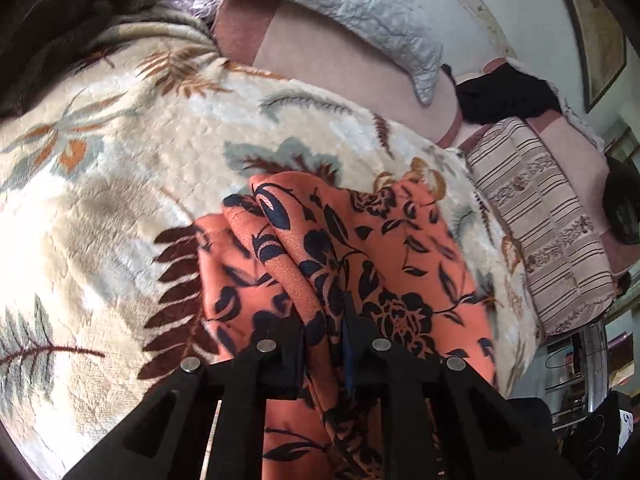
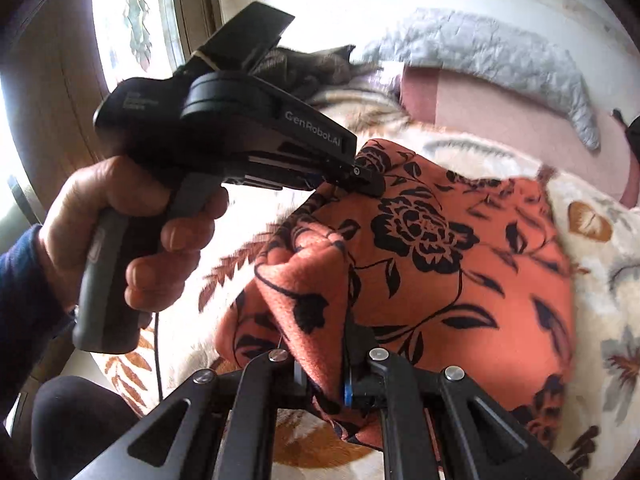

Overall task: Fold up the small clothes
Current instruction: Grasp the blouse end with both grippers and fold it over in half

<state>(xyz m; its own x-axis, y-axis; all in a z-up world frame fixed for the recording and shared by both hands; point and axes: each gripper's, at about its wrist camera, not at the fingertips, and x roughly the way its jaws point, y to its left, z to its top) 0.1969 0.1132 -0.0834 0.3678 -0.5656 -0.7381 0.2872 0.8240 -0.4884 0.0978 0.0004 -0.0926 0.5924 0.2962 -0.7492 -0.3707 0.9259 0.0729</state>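
Left gripper, right gripper: fingers clamped together.

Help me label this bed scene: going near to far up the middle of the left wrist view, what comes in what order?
Left claw clamped on the orange floral garment → cream leaf-print blanket → pink sheet → grey quilted cover.

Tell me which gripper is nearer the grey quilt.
Left. The left gripper holds the far edge of the orange cloth, toward the grey quilt; the right gripper grips the near edge, farther back.
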